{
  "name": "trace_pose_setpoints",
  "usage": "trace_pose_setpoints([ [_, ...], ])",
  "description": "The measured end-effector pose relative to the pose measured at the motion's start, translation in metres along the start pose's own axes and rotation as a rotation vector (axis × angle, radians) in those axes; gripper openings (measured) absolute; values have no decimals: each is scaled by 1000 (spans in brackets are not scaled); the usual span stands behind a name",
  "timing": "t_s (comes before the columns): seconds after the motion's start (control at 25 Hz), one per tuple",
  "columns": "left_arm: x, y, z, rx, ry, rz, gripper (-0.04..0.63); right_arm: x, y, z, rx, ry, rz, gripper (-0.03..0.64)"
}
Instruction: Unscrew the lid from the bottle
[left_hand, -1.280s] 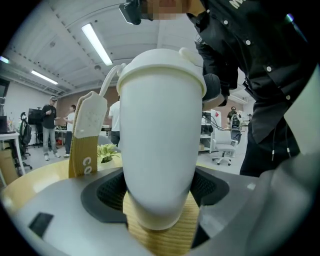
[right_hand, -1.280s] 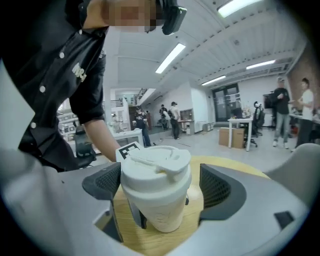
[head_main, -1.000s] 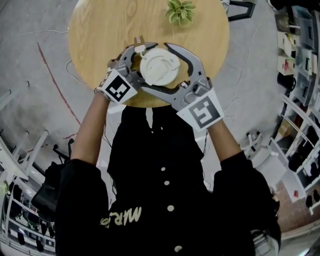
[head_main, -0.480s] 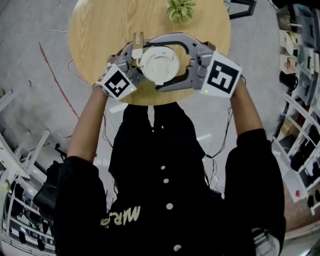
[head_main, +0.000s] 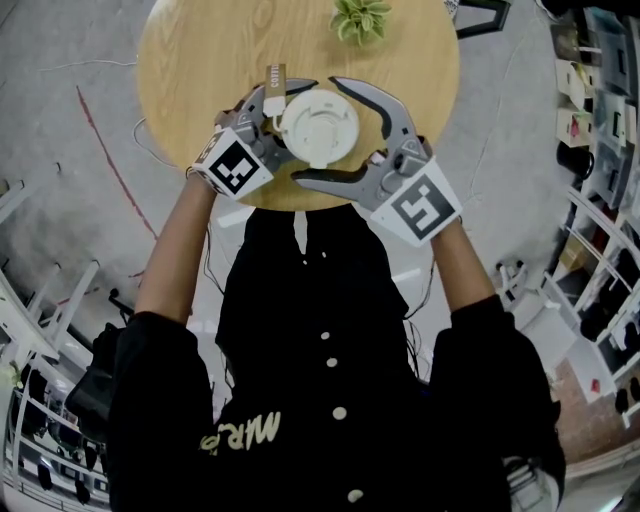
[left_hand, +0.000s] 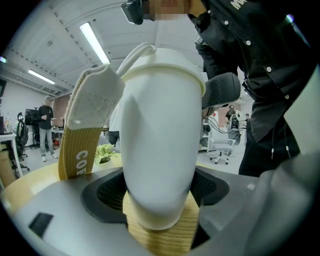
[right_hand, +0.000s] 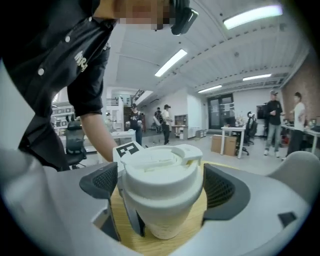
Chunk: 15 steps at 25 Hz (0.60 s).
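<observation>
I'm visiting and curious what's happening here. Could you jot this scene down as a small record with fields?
Place: round wooden table, small plant at its far edge
Thing: white bottle, lid on, with a tan strap
Left gripper: jaws clamped on the bottle's body
Right gripper: jaws have just been opening; they stand around the lid, pads off it

White bottle (right_hand: 165, 217) upright, lid (head_main: 318, 127) still seated.
It stands near the edge of the round wooden table (head_main: 200, 60), tan strap (left_hand: 80, 150) at its side.
</observation>
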<state>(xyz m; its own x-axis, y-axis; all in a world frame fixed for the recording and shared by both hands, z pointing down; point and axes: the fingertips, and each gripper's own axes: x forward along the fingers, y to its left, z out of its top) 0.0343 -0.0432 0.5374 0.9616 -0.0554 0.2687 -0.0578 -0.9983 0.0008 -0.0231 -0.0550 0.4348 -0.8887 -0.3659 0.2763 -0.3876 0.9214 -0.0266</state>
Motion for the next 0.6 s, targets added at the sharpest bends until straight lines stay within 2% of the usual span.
trace_pose_setpoints([
  [0.16,0,0,4,-5,-30,13,362,3,-7,9,35,-60,-197,521],
  [0.2,1,1,6,-5,-47,18,362,3,-10,9,38,-65,-235,498],
  [0.24,1,1,7,-6,-57,21,362,2,-11,8,36,-66,-262,461],
  [0.32,0,1,5,-6,-35,17,362,1,-12,7,20,-61,-271,462],
  [0.4,0,1,4,-6,-26,14,362,0,-9,7,-6,-52,-212,466],
  [0.44,0,0,4,-6,-22,11,363,0,-7,7,-25,-49,-155,466],
  [0.6,2,0,4,-7,-27,0,363,-2,3,5,-109,-30,177,466],
])
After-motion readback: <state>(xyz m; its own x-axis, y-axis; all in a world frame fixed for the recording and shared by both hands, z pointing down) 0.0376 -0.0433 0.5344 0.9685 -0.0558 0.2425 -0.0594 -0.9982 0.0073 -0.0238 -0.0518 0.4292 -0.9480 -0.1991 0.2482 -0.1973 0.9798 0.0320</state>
